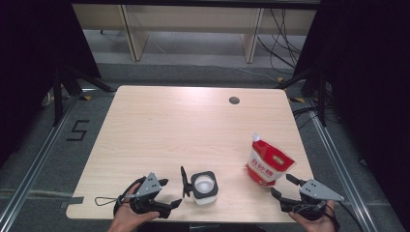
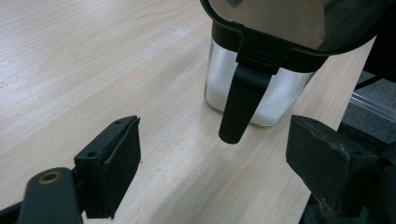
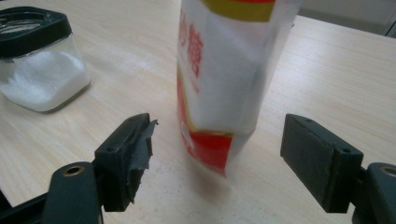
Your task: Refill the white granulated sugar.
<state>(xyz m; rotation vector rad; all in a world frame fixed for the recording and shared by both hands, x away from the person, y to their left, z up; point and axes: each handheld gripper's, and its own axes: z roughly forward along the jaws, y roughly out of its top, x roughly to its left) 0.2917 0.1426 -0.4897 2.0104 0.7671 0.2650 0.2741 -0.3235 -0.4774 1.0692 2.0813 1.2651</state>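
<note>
The sugar pouch point(image 1: 269, 165) stands upright near the counter's point(image 1: 193, 125) right edge, between the right tool's point(image 1: 285, 186) spread jaws, unpinched. The sugar jar point(image 1: 204, 187) at the near edge looks filled, lid open; closing it seems left. The left tool point(image 1: 167, 193) is spread too.

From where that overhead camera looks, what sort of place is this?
Probably a lab's recording station, not a kitchen: a bare wooden table ringed by black curtains, loose cables on the floor, and a taped number marking the spot.

My left claw point(image 1: 169, 192) sits low near the bench's point(image 1: 193, 121) front edge, jaws spread wide, nothing between them. My right claw point(image 1: 284, 186), held at the front right corner, also has its jaws wide apart, gripping nothing.
</note>
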